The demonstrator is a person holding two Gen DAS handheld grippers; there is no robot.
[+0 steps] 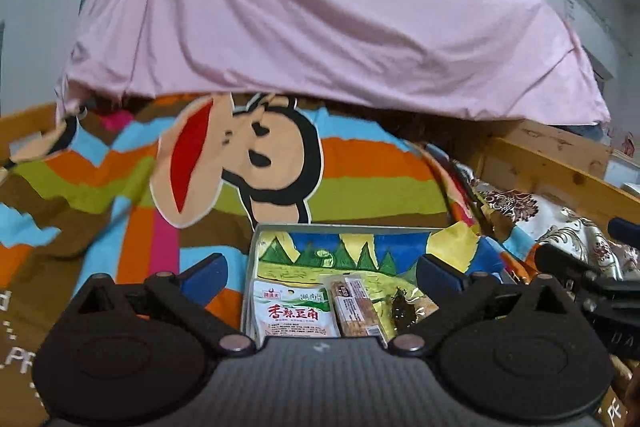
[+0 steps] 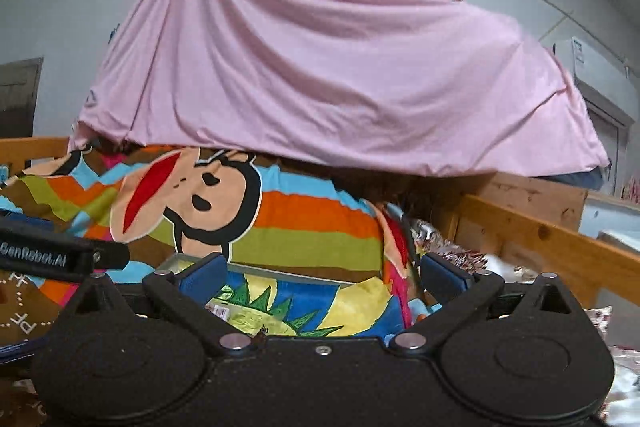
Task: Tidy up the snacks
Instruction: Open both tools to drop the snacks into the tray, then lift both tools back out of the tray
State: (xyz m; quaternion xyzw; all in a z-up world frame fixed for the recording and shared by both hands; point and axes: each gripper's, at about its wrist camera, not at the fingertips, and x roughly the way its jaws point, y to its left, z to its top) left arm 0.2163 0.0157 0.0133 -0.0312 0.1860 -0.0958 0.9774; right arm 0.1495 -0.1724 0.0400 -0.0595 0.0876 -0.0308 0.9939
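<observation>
Both grippers are empty, jaws spread wide. Left gripper (image 1: 320,273) hovers over the near end of the tray (image 1: 348,227), nothing between its blue pads. Right gripper (image 2: 320,277) same: wide apart, nothing held, aimed across the tray's (image 2: 176,261) far side.

Snacks sit in the tray on the striped blanket (image 1: 360,167): white packet with red lettering (image 1: 294,311) at the left, a long clear-wrapped bar (image 1: 358,307) just beside it, a small clear pack with something dark (image 1: 404,307) to the right of that. All three lie flat on the painted liner, touching or nearly so. Their near edges are hidden by the left gripper body, so I can't tell how neatly they line up.

Read on the step: looks like a between-picks pause or the end of placing; items are already in the tray. No loose snack visible on the blanket in either view.

Next move, if any: locate a remaining snack outside these views, or drop back in to square up the three packs. Thin flat wrappers need a low, edge-on pinch, and the crinkly film may slip.
</observation>
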